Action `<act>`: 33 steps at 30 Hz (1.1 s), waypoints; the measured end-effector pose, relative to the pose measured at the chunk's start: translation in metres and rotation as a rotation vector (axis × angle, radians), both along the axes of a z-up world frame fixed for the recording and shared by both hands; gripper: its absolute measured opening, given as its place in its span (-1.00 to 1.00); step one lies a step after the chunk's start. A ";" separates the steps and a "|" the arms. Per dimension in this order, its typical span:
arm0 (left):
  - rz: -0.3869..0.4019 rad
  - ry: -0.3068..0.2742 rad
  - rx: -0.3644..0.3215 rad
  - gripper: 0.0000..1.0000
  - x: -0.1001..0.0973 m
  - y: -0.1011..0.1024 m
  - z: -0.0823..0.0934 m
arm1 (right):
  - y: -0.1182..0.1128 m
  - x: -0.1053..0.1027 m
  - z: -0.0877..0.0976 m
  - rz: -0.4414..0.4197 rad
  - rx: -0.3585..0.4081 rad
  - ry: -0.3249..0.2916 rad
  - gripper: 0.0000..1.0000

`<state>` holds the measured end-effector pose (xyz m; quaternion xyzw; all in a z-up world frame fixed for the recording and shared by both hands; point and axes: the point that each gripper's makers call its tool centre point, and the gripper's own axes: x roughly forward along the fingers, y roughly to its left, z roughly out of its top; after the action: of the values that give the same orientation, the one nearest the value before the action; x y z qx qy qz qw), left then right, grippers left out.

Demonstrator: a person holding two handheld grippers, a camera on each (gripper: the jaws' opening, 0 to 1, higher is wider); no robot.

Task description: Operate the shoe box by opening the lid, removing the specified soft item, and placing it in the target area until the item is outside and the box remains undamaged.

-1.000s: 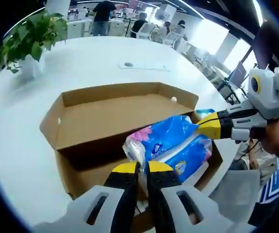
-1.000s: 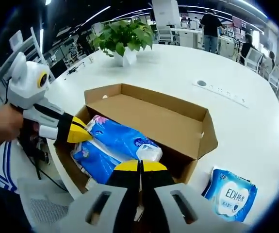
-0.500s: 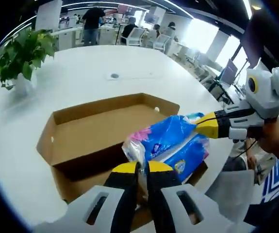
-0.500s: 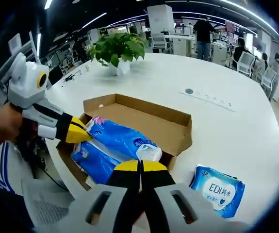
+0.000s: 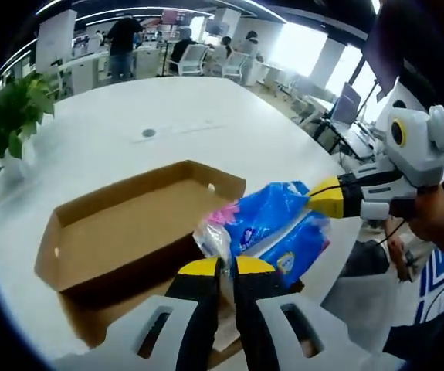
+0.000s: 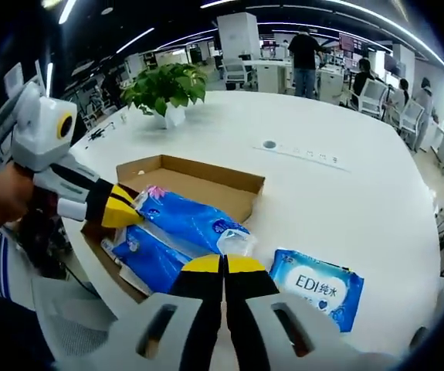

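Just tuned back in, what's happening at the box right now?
A person holds a blue tissue pack by its two ends above the open cardboard box. The left gripper is shut on one end and the right gripper on the other. The box sits near the edge of the white table, its lid folded back. A smaller blue wipes packet lies on the table beside the box. A potted plant stands farther back.

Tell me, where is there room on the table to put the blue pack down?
The white table is bare between the open shoe box and the plant, and wide past the EDI wipes pack. It is crowded where both grippers hold the blue pack over the box.
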<state>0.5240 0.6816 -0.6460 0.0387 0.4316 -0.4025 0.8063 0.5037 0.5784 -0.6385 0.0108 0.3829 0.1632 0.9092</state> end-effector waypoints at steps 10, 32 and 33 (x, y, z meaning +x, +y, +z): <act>-0.037 -0.003 0.000 -0.96 -0.009 -0.030 0.002 | -0.030 -0.009 0.002 -0.030 -0.004 -0.007 -1.00; -0.126 0.007 0.000 -0.96 -0.021 -0.112 0.000 | -0.111 -0.025 -0.002 -0.114 -0.016 -0.004 -1.00; -0.132 0.008 0.001 -0.96 -0.022 -0.116 -0.001 | -0.117 -0.026 -0.003 -0.120 -0.014 -0.003 -1.00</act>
<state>0.5023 0.5654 -0.6466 0.0660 0.4315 -0.4548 0.7763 0.4781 0.4617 -0.6416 0.0271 0.3812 0.1057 0.9180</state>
